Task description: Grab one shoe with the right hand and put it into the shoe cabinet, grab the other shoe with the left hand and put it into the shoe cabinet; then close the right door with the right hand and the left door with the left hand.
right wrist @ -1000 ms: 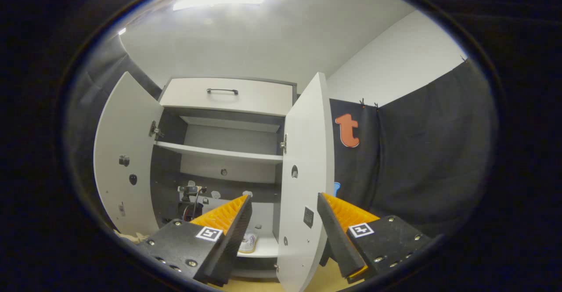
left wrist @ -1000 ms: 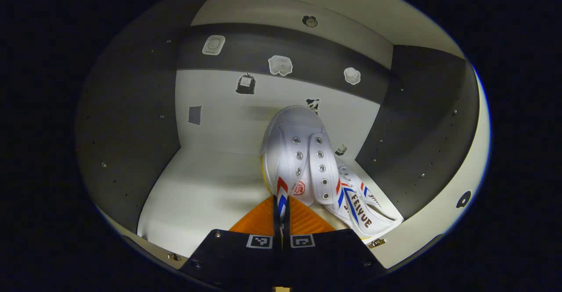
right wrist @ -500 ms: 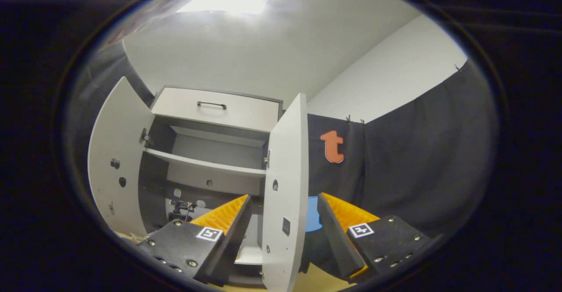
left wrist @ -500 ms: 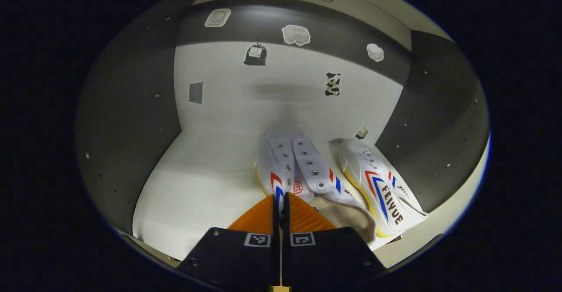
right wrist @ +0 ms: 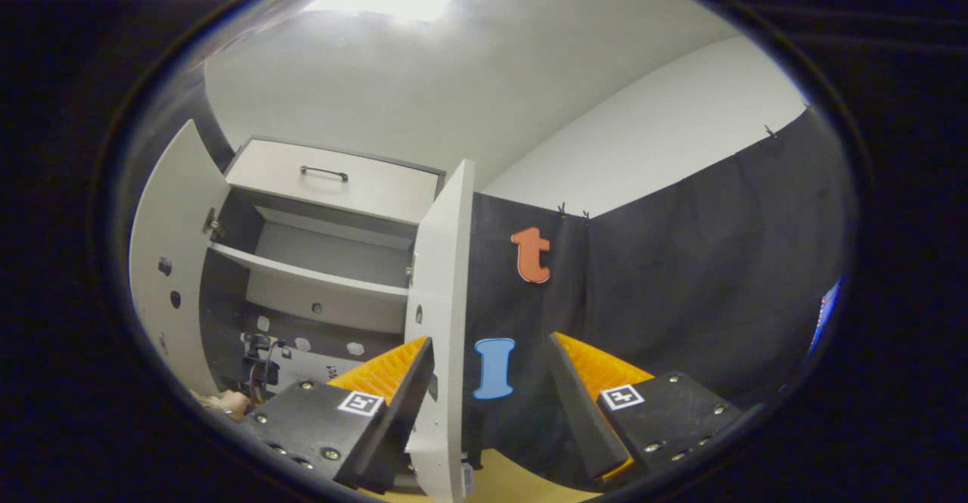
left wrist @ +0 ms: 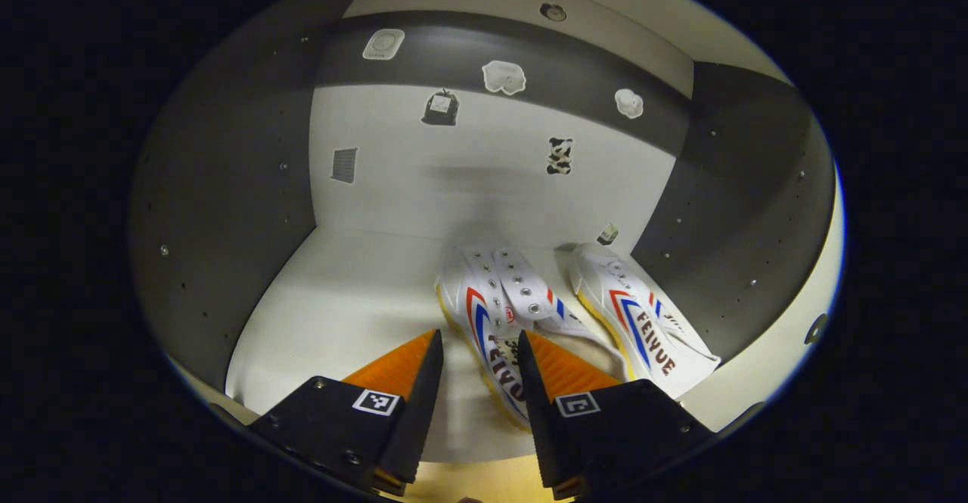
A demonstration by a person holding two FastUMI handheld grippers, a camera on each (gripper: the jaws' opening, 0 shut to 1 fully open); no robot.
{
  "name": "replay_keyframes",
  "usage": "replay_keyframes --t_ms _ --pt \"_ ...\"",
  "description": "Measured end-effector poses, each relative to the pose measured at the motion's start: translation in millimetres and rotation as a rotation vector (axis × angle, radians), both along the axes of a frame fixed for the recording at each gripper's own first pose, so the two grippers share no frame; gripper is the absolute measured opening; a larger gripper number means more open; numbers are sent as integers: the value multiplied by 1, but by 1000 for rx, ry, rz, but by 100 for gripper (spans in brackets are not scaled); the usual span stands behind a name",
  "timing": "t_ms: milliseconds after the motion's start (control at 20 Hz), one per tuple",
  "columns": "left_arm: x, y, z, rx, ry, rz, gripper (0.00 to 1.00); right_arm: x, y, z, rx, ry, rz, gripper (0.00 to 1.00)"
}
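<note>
Left gripper [left wrist: 473, 352] spread over nearer shoe [left wrist: 495, 321], second shoe [left wrist: 639, 318] beside it on white cabinet floor [left wrist: 348, 321], dark side walls; right gripper [right wrist: 488, 359] spread by open right door [right wrist: 439, 299], left door [right wrist: 159, 253] open, white ceiling.

Left tool [left wrist: 476, 382] spread; near shoe [left wrist: 495, 321] on shelf [left wrist: 340, 321] beside second shoe [left wrist: 643, 318]

- Two shoes lie side by side on the cabinet floor [left wrist: 340, 321], toes toward the back wall: one shoe [left wrist: 499, 321] to the left, the other shoe [left wrist: 639, 318] beside the right side wall.
- The left tool [left wrist: 473, 382] hangs before the left-hand shoe, seemingly clear of it.
- The right door [right wrist: 439, 321] stands between the right tool [right wrist: 491, 405] and the shelf [right wrist: 302, 276].
</note>
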State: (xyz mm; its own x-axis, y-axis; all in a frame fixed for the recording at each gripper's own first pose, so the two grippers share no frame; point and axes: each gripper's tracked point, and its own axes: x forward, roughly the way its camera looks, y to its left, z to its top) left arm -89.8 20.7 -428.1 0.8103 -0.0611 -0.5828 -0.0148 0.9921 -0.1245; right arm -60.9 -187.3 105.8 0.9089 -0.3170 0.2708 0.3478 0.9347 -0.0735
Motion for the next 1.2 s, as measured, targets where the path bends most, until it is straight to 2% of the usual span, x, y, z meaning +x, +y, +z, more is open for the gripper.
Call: replay_keyframes --t_ms 400,550,600,650,700,750,1100,1150,1200 --pt "-34 -10 82 20 -186 -74 60 13 -36 -55 74 129 -48 89" --pt "-57 -11 120 29 -257 -80 76 19 -41 -78 95 183 -38 89" --pt "-65 -13 132 23 -279 -80 72 22 -40 -87 104 198 -28 89" --pt "-72 -13 143 20 -298 -82 86 26 -40 -95 115 217 -19 89" --pt "-81 -11 154 26 -316 -80 84 29 -40 -104 125 238 -10 89" --pt "-86 -8 163 38 -333 -74 96 32 -39 -109 129 252 -1 89" --pt "-131 -5 202 63 -400 -85 95 45 -38 -130 135 306 41 89" --pt "-134 -4 204 67 -404 -81 91 45 -37 -131 132 311 50 89" --pt "-137 -3 205 70 -406 -80 95 46 -37 -131 129 309 60 89"
